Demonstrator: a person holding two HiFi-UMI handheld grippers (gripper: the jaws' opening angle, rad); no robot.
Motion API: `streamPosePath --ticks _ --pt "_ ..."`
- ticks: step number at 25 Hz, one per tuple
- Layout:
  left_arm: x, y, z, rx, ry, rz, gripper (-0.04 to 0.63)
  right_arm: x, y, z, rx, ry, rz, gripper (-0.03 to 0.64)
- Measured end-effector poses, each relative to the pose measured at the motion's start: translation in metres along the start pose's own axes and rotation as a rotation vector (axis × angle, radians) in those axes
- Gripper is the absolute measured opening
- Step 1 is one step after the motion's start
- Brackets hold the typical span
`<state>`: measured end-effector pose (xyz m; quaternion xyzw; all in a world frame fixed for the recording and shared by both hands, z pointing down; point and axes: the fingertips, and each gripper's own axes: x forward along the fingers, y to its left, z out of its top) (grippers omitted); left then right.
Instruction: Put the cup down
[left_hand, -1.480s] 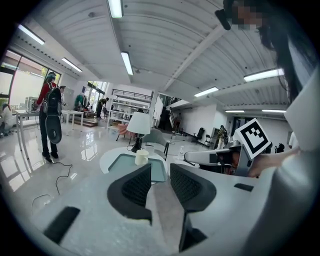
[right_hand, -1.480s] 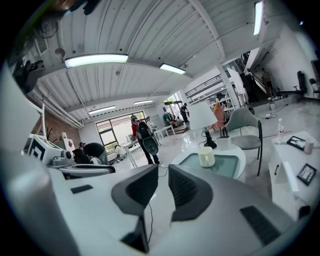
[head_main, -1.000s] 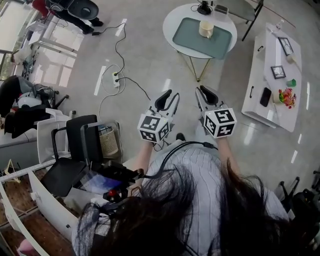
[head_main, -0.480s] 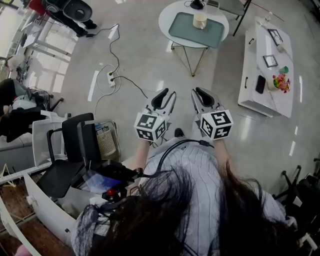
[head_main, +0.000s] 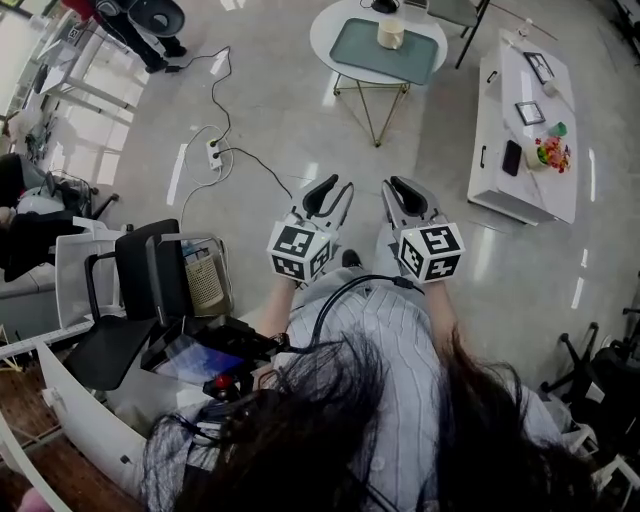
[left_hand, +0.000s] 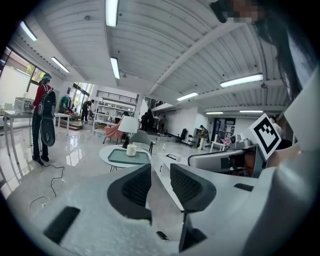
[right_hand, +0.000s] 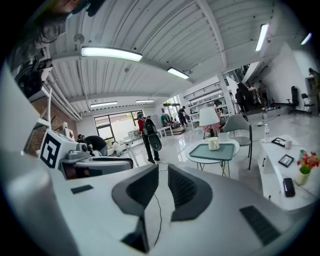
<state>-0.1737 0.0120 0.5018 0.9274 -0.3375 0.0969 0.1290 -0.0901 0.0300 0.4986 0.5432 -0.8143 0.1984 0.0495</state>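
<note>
Cup (head_main: 390, 33) stands upright on green tray (head_main: 362, 52) atop round white table (head_main: 322, 30), far across floor from person. Nothing grips it; judged already put down. Left gripper (head_main: 334, 189) and right gripper (head_main: 397, 185) held side by side at chest, aimed toward table, jaws drawn together, both empty.

Left gripper (head_main: 336, 186), right gripper (head_main: 397, 186): white shells, black jaws, marker cubes (head_main: 300, 251); striped shirt (head_main: 400, 345), black cable (head_main: 330, 301).
</note>
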Motion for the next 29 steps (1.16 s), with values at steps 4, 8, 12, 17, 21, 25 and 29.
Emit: streamPosePath --ticks 4,8,12,17,21,25,29 --pt "-0.003 -0.008 -0.006 0.013 0.009 -0.021 0.130 -0.009 0.003 -0.005 0.000 0.000 -0.013 0.077" --pt "-0.003 -0.014 -0.007 0.014 0.005 -0.033 0.130 -0.013 0.003 -0.006 -0.009 0.003 -0.016 0.077" --pt "-0.004 -0.014 -0.004 0.015 -0.007 -0.028 0.129 -0.014 0.007 -0.004 -0.019 0.002 -0.008 0.077" --pt "-0.005 -0.011 -0.001 0.010 -0.016 -0.022 0.129 -0.010 0.011 0.000 -0.030 0.004 0.005 0.077" --pt "-0.008 -0.007 0.001 0.010 -0.018 -0.012 0.129 -0.006 0.016 0.001 -0.035 0.004 0.016 0.077" --pt "-0.011 -0.005 0.000 0.008 -0.024 -0.009 0.130 -0.006 0.019 0.001 -0.034 0.002 0.016 0.077" --pt "-0.010 -0.003 0.003 0.015 -0.026 -0.015 0.129 -0.003 0.018 0.004 -0.038 -0.003 0.014 0.077"
